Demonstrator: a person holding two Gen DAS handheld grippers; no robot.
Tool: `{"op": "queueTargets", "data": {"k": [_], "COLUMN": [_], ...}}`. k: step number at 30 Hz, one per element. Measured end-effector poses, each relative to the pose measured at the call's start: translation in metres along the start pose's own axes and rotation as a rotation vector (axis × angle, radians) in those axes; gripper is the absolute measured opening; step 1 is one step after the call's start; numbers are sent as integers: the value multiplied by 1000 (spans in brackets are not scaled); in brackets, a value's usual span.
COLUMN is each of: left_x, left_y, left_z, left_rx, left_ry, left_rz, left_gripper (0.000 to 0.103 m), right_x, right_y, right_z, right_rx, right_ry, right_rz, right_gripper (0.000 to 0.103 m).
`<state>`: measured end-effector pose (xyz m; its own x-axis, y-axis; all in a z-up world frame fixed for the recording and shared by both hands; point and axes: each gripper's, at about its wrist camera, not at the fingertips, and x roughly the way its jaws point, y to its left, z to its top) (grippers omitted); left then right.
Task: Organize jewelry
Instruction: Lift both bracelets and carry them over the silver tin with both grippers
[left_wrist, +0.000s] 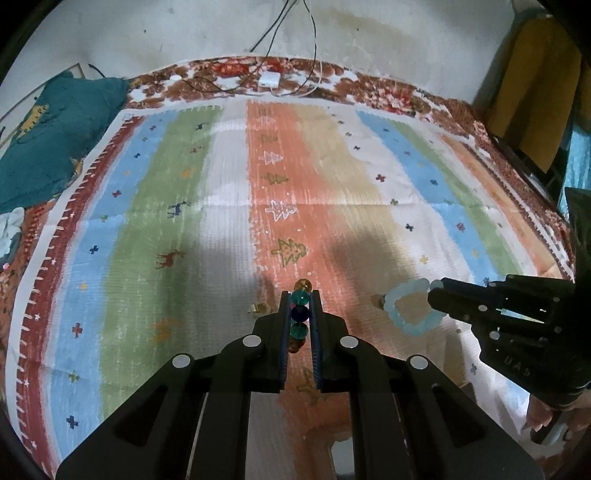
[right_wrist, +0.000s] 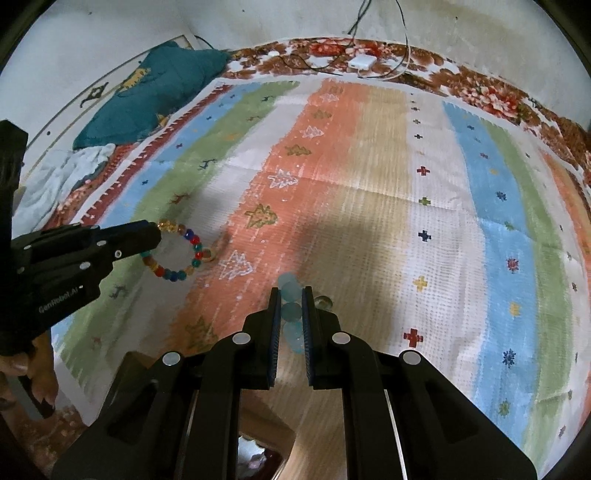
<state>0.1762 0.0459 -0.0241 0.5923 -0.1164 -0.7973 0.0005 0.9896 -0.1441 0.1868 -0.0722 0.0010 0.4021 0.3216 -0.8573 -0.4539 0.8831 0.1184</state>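
Note:
My left gripper (left_wrist: 299, 295) is shut on a multicoloured bead bracelet (left_wrist: 300, 314); its teal, blue and amber beads sit between the fingers. In the right wrist view the same bracelet (right_wrist: 184, 254) hangs as a ring from the left gripper (right_wrist: 157, 234), above the cloth. My right gripper (right_wrist: 290, 291) is shut on a pale blue bead bracelet (right_wrist: 291, 312). In the left wrist view that bracelet (left_wrist: 410, 306) hangs as a ring from the right gripper (left_wrist: 432, 295). A small gold ring (left_wrist: 258, 307) lies on the cloth left of my left fingers. Another small ring (right_wrist: 323, 301) lies by my right fingertips.
A striped cloth (left_wrist: 332, 206) with tree and deer prints covers a floral bedspread (left_wrist: 388, 92). A teal pillow (left_wrist: 55, 136) lies far left. A white charger (left_wrist: 269, 79) with cables lies at the far edge by the wall. A box edge (right_wrist: 258, 458) shows below the right gripper.

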Motion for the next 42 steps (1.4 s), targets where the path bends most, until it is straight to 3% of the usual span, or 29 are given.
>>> {"op": "queueTargets", "data": {"k": [18, 42], "left_x": [-57, -85], "left_y": [-19, -38], "left_z": [-25, -66], "left_rx": [3, 17], "left_ry": [-81, -98], "left_rz": [-59, -90], "left_gripper": [9, 9], "right_x": [-67, -100], "right_y": [24, 37], "right_z": [-25, -70], "right_rx": [-25, -39], "right_ry": [-123, -139], "right_rz": [57, 92], "right_gripper": [12, 12]}}
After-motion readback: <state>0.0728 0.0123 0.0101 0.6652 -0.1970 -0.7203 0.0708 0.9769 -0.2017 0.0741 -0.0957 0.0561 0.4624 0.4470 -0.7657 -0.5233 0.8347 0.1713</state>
